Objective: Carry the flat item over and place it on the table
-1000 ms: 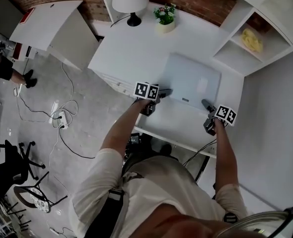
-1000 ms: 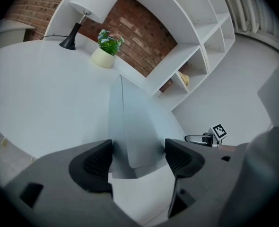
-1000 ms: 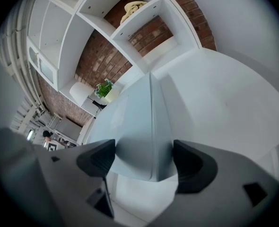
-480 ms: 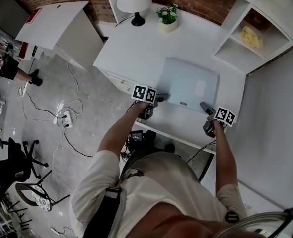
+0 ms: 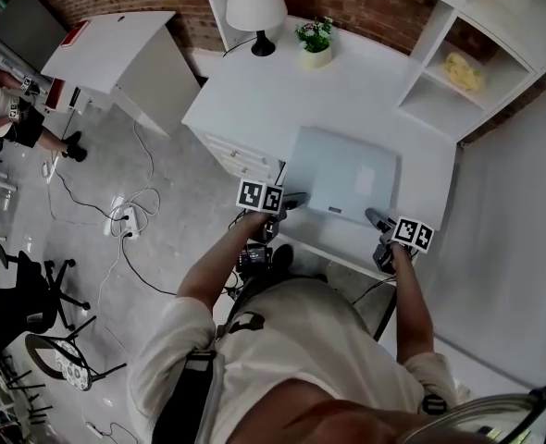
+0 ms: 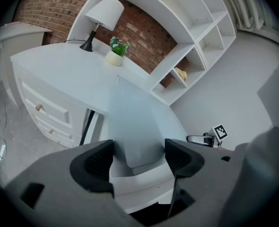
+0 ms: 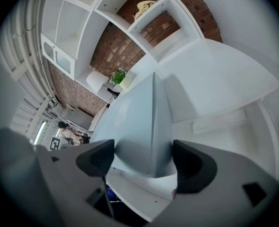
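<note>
Head view: over the last second the flat item (image 5: pixel 341 172) has come toward the person. Its near edge now sits at the table's (image 5: pixel 254 91) front edge, with the left tool (image 5: pixel 294 198) and right tool (image 5: pixel 373 217) at its near corners.

Left gripper view: the jaws are clenched on one corner.

Right gripper view: the jaws are clenched on the other corner.

The carry seems just begun.

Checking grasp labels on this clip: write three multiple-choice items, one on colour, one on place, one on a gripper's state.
1. The flat item is: A red; B pale grey-blue; C black.
2. The potted plant stands: A beside the lamp on the desk; B on the flat item; C at the desk's near edge.
3. The left gripper is: A open and empty; B shut on the flat item; C out of view.
B, the head view shows it; A, both stand at the back; B, its jaws flank the item's corner.
</note>
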Motion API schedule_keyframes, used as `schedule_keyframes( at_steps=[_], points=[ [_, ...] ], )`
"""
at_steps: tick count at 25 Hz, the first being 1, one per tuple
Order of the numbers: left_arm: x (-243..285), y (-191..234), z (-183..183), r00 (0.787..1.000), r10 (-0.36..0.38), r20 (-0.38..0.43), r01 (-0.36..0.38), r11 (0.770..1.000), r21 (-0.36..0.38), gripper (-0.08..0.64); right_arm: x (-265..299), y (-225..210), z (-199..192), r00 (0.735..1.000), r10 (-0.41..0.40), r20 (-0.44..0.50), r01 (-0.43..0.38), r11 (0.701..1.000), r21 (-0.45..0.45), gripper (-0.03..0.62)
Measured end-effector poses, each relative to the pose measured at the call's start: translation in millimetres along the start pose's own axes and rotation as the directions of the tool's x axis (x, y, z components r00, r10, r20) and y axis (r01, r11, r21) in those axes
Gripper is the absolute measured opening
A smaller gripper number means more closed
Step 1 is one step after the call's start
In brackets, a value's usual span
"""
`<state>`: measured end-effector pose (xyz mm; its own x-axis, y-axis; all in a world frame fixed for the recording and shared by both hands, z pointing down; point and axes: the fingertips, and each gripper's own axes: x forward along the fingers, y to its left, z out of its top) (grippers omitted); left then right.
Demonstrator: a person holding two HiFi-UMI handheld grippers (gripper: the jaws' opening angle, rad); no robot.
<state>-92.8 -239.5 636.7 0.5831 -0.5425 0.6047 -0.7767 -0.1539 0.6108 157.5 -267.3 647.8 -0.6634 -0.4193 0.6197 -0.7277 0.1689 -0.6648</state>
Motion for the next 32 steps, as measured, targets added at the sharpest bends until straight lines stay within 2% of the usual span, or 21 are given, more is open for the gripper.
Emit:
schedule_keyframes(
  at_steps=[8, 14, 20, 23, 26, 28, 31, 32],
  points=[
    [-36, -26, -14, 0.997, -0.002, 0.083, 0.002, 1.000, -0.002, 0.343, -41, 24, -26, 0.999, 0.052, 0.017, -0.051, 0.998, -0.020, 0.383],
    [-61, -41, -30, 0.991, -0.001, 0.131, 0.005, 1.000, -0.031, 0.343, -65, 38, -40, 0.995, 0.095, 0.036, -0.094, 0.995, -0.036, 0.379],
    [-83, -53, -36, 0.980, 0.043, 0.195, -0.028, 0.997, -0.075, 0.343, -72, 50, -36, 0.988, 0.156, 0.012, -0.155, 0.986, -0.063, 0.376],
    [-90, -71, -53, 0.978, 0.031, 0.204, -0.012, 0.996, -0.092, 0.342, -95, 48, -44, 0.985, 0.169, 0.017, -0.168, 0.984, -0.054, 0.370],
    [-115, -79, -61, 0.971, 0.017, 0.239, 0.008, 0.994, -0.105, 0.342, -109, 65, -52, 0.978, 0.208, 0.023, -0.207, 0.976, -0.062, 0.344],
    [-129, -87, -60, 0.968, 0.005, 0.249, 0.010, 0.998, -0.056, 0.342, -119, 77, -57, 0.978, 0.209, 0.020, -0.206, 0.974, -0.092, 0.344],
    [-135, -90, -78, 0.986, 0.020, 0.167, -0.032, 0.997, 0.069, 0.336, -137, 89, -57, 0.978, 0.194, 0.081, -0.187, 0.978, -0.094, 0.327],
    [-135, -84, -86, 0.989, 0.020, 0.144, -0.030, 0.997, 0.072, 0.335, -139, 92, -57, 0.976, 0.192, 0.103, -0.184, 0.980, -0.082, 0.312]
  ],
)
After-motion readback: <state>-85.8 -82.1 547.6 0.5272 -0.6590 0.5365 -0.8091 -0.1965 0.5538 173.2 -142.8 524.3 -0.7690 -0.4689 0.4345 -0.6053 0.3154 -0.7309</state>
